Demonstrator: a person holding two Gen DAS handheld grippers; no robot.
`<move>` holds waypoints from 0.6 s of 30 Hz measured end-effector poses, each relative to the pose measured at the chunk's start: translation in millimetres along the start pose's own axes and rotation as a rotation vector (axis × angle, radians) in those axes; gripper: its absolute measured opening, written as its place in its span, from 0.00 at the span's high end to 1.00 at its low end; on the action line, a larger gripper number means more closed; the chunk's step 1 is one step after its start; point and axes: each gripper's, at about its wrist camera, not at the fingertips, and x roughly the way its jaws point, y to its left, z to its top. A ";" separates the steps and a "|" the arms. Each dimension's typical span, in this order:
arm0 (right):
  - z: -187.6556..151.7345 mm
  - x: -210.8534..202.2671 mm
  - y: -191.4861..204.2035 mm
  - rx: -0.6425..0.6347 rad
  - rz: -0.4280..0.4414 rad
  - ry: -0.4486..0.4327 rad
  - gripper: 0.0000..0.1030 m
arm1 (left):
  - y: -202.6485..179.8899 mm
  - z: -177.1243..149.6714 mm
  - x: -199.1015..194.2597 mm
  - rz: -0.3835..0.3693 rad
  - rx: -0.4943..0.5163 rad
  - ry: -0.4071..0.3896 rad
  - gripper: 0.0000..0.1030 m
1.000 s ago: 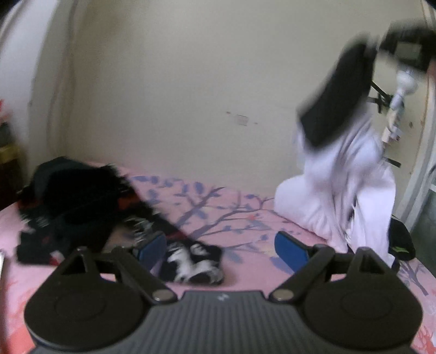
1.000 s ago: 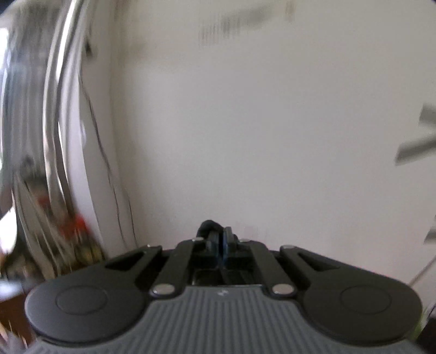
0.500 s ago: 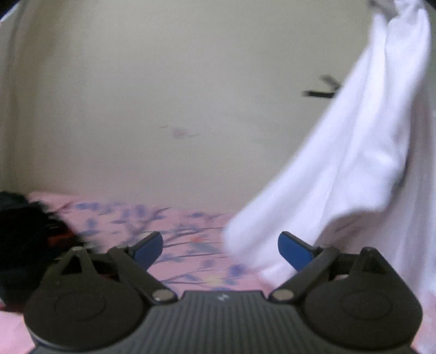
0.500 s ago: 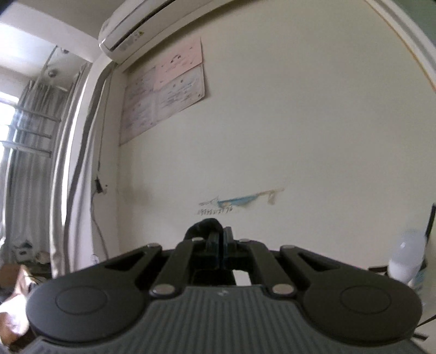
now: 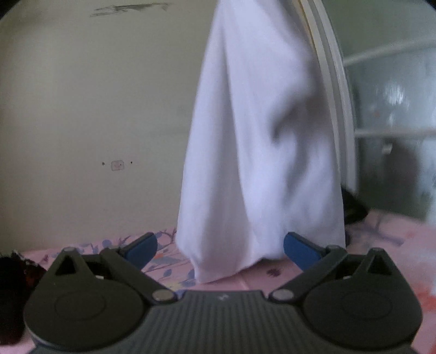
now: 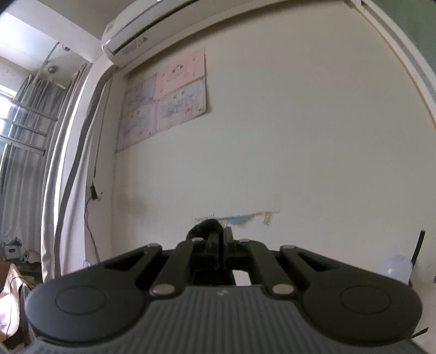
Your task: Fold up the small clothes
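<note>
A pink bedsheet (image 5: 381, 245) printed with blue-violet branches and leaves covers the bed, which meets a plain cream wall (image 5: 95, 109); a glazed door (image 5: 389, 130) stands to the right. One white garment (image 5: 259, 149) hangs in mid-air, its top out of frame and its hem just above the sheet. One dark heap of clothes (image 5: 13, 286) lies at the left edge. The left gripper (image 5: 220, 246) has its two blue pads spread wide, the hem hanging just beyond and between them, untouched. The right gripper (image 6: 218, 245) is clamped tight on a bit of dark fabric (image 6: 204, 227). Its view shows one air conditioner (image 6: 152, 24), one grey curtain (image 6: 30, 163) and four posters (image 6: 163, 98).
</note>
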 end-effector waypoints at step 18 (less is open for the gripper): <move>28.3 76.4 -283.2 0.012 0.099 -0.097 1.00 | 46.0 25.2 53.9 -0.380 -0.359 0.088 0.91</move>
